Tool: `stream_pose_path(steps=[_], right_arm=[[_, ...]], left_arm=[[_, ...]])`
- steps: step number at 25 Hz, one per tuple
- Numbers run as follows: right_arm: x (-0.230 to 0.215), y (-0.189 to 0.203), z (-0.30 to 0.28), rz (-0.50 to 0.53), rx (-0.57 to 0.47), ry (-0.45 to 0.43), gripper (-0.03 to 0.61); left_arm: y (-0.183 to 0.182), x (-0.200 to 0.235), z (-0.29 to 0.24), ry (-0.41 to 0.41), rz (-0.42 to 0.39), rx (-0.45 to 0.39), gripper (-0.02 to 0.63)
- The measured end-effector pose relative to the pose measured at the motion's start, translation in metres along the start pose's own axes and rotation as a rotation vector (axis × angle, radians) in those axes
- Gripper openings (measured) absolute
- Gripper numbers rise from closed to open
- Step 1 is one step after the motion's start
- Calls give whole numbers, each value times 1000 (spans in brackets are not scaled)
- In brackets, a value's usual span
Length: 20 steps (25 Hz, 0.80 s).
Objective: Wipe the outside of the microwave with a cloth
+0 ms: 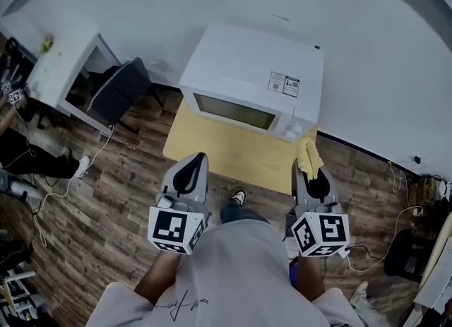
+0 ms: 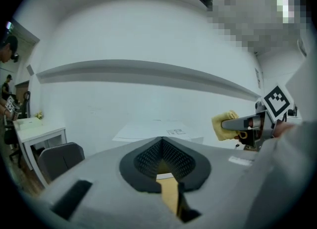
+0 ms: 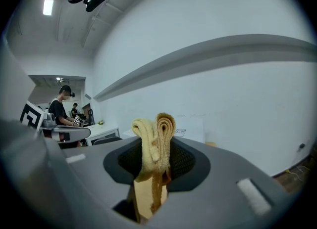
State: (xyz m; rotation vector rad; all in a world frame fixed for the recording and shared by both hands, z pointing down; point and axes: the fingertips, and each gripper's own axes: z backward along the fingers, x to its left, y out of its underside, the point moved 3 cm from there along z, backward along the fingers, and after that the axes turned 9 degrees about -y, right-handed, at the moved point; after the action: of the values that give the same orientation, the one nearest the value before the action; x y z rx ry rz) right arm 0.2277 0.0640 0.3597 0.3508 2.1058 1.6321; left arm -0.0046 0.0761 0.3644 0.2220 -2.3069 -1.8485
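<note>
A white microwave (image 1: 251,82) stands at the back of a small yellow table (image 1: 226,152) against the white wall. My right gripper (image 1: 306,167) is shut on a folded yellow cloth (image 1: 308,155), held just before the microwave's right front corner, near its control knob. In the right gripper view the cloth (image 3: 156,134) sticks up between the jaws of the right gripper (image 3: 158,151). My left gripper (image 1: 200,157) hovers over the table's front left edge, jaws together with nothing in them. The left gripper view shows the microwave's top (image 2: 153,130) ahead and the cloth (image 2: 224,124) off to the right.
A white desk (image 1: 60,71) and a black chair (image 1: 120,89) stand to the left of the table. Cables (image 1: 49,184) run over the wooden floor at left, and more cables (image 1: 395,212) at right. A person (image 3: 59,107) stands far off to the left.
</note>
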Motion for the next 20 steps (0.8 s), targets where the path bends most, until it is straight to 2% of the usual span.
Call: stream_pose_path(steps=[10,20], right_arm=[[-50,-23,-50,27,35,65,120],[-90,-22,-65,37,80,106,114]], left_arm=[[-17,12,-75,20,-14,11,-9],[-10,-7,-104,56,-23,52,-9]])
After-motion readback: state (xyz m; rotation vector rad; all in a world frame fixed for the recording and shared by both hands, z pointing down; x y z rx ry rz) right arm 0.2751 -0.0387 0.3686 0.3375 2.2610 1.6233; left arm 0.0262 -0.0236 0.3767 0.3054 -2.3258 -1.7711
